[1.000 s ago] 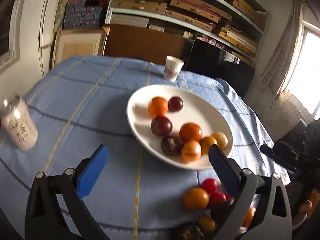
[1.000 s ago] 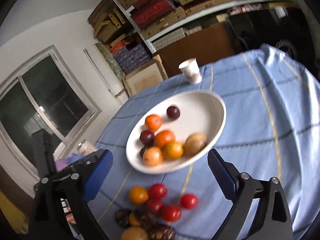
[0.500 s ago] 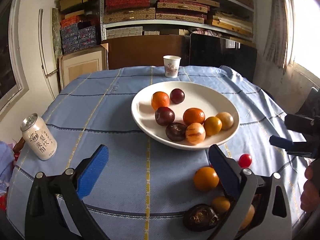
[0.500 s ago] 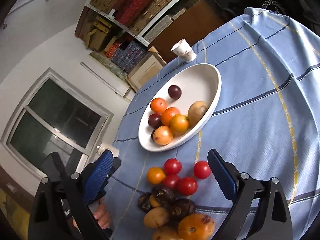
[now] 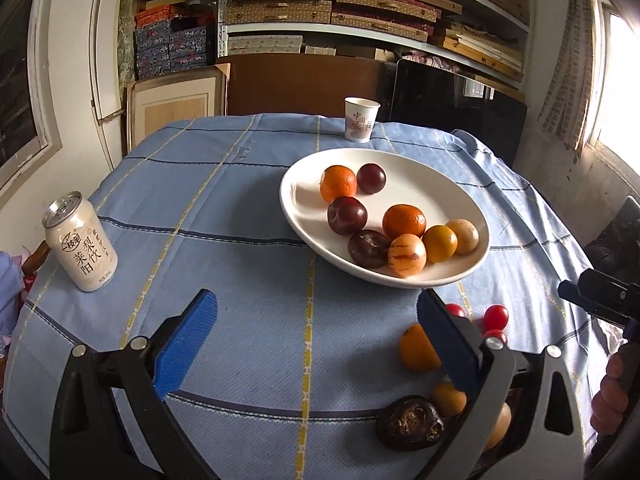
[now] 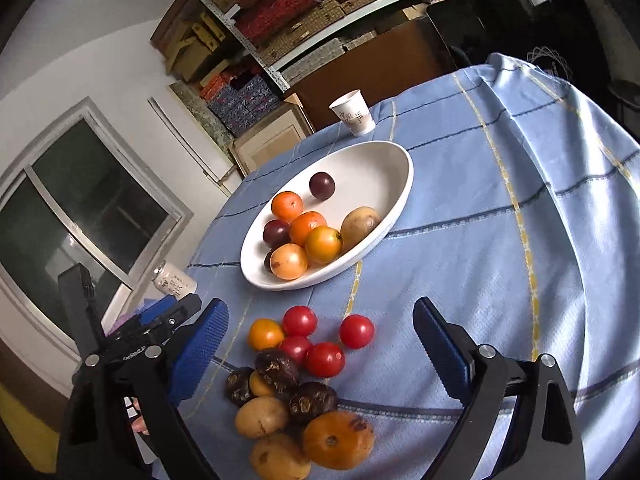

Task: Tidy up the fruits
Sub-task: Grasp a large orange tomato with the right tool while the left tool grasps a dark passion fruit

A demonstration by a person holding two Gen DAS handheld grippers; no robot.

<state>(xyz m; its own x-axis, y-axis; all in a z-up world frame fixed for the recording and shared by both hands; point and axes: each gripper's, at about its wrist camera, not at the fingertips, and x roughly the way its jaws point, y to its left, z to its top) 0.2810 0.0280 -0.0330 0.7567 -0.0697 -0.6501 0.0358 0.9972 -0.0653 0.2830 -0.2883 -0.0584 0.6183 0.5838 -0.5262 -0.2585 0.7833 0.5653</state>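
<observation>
A white oval plate (image 5: 304, 176) (image 6: 384, 160) on the blue tablecloth holds several fruits: oranges, dark plums, yellow ones. A loose pile of fruit lies on the cloth in front of it: red tomatoes (image 6: 324, 358), an orange fruit (image 5: 416, 348) (image 6: 264, 334), dark wrinkled fruits (image 5: 408, 424) (image 6: 276, 368) and brown ones (image 6: 260, 416). My left gripper (image 5: 316, 340) is open and empty above the cloth, left of the pile. My right gripper (image 6: 320, 354) is open and empty, its jaws standing wide on either side of the pile.
A white drink can (image 5: 80, 240) (image 6: 172, 282) stands at the table's left edge. A paper cup (image 5: 360, 120) (image 6: 354, 114) stands behind the plate. Shelves of boxes and framed boards fill the back wall. The cloth hangs over the table's right edge.
Both grippers have drawn nearer to the table and levelled. The right gripper has come down over the loose fruit pile. Both stay open and empty.
</observation>
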